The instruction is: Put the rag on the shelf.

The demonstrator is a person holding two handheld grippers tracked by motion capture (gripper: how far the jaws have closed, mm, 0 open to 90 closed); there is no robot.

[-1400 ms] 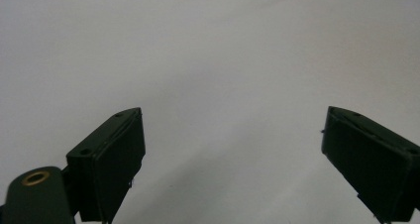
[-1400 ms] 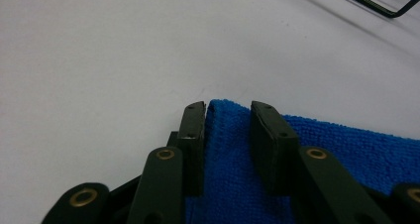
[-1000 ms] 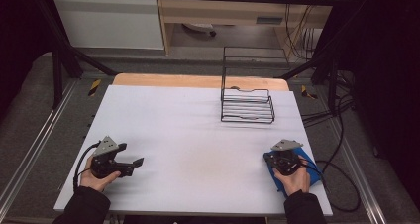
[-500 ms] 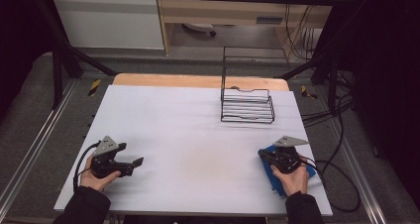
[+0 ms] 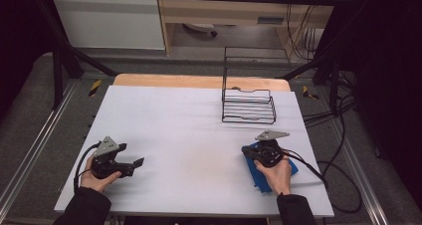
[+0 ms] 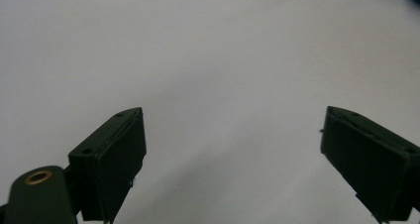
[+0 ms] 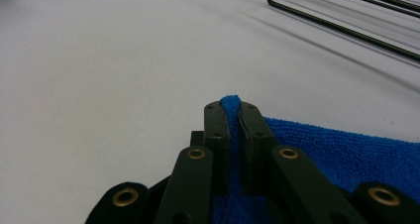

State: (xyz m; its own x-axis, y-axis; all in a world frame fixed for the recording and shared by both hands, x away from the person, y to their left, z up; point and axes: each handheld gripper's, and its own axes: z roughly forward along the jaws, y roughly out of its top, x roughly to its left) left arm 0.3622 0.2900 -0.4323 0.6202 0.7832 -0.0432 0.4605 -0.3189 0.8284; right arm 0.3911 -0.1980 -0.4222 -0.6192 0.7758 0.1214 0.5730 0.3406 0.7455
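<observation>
Step in hand: the right gripper (image 7: 234, 116) has its jaws clamped on an edge of the blue microfibre cloth (image 5: 268, 177), which lies at the bench's (image 5: 189, 115) right front. The left gripper (image 6: 233, 149) idles, jaws wide and empty. The next move likely calls for lifting that edge without losing the pinch.

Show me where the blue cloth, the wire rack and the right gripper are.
blue cloth (image 7: 346, 149), right gripper view, its flat surface.
wire rack (image 5: 248, 105), high view, its base wires.
right gripper (image 7: 231, 116), right gripper view, between its fingertips.

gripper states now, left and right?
left gripper: open, nothing between the jaws, over the bare white table.
right gripper: shut on the blue cloth, a fold pinched between the jaws.
</observation>
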